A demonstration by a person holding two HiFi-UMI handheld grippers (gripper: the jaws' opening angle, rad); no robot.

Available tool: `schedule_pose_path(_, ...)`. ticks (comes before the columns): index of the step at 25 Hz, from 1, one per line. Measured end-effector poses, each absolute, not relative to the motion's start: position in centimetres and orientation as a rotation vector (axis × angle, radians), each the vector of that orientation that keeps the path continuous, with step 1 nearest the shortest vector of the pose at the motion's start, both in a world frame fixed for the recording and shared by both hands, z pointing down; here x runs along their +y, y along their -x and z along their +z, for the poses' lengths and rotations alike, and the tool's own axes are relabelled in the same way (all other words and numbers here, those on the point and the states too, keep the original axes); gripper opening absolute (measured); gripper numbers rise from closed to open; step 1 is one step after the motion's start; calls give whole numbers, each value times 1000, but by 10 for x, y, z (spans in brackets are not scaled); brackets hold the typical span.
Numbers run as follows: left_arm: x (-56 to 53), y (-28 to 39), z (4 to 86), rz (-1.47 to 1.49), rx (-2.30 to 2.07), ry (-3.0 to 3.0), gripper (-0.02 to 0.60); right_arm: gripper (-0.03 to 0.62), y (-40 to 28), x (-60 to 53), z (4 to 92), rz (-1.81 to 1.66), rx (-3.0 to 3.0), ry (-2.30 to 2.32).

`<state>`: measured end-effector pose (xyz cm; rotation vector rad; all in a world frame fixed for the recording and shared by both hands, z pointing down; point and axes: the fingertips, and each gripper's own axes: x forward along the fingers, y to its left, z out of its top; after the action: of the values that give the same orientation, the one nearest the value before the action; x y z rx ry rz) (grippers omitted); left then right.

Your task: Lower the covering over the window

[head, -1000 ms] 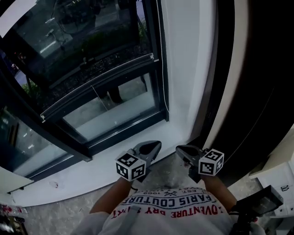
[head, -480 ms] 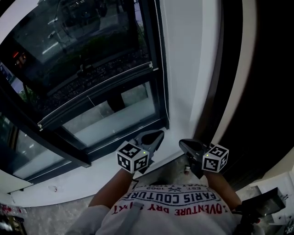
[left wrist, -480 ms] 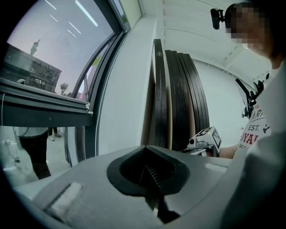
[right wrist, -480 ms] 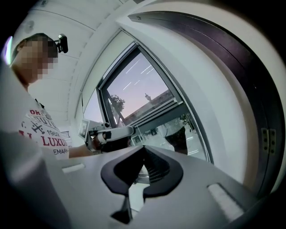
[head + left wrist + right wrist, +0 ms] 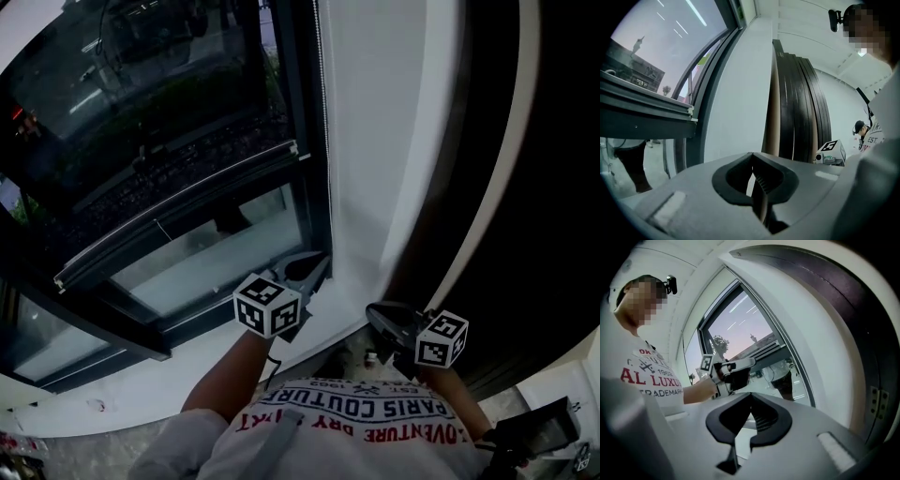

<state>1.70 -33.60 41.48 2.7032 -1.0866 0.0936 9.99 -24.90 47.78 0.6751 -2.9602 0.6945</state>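
Observation:
The window (image 5: 141,112) has a dark see-through blind drawn partway down; its pale bottom rail (image 5: 178,208) runs slantwise across the glass. A thin bead chain (image 5: 320,94) hangs along the window's right frame. My left gripper (image 5: 322,262) is shut, its tips close to the lower right corner of the frame, near the chain; I see nothing between the jaws (image 5: 752,155). My right gripper (image 5: 374,315) is shut and empty, lower and to the right, in front of the white wall (image 5: 384,141). From the right gripper (image 5: 750,394) view, the left gripper (image 5: 733,371) shows against the glass.
A white sill (image 5: 169,375) runs below the window. Right of the white wall stand tall dark panels (image 5: 544,187), also seen as dark panels (image 5: 806,108) in the left gripper view. A dark device (image 5: 534,431) lies at the bottom right. The person's torso fills the lower edge.
My left gripper has moved up and forward toward the window's right frame. The right gripper has shifted slightly to the right. Both stayed shut.

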Motion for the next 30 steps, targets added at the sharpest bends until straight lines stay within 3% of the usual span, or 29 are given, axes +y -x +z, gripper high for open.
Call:
schedule_pose_path(11, -451, -1, 379, 102, -1163, -2752, 5, 2, -82, -308, 467, 636, -2955, -605)
schedule_pose_path(20, -521, 2, 344, 75, -1234, -2773, 71, 2, -76, -325, 458, 627, -2939, -622)
schedule_pose_path(30, -566, 10, 341, 44, -1288, -2731, 74, 2, -75, -330, 460, 637, -2918, -654)
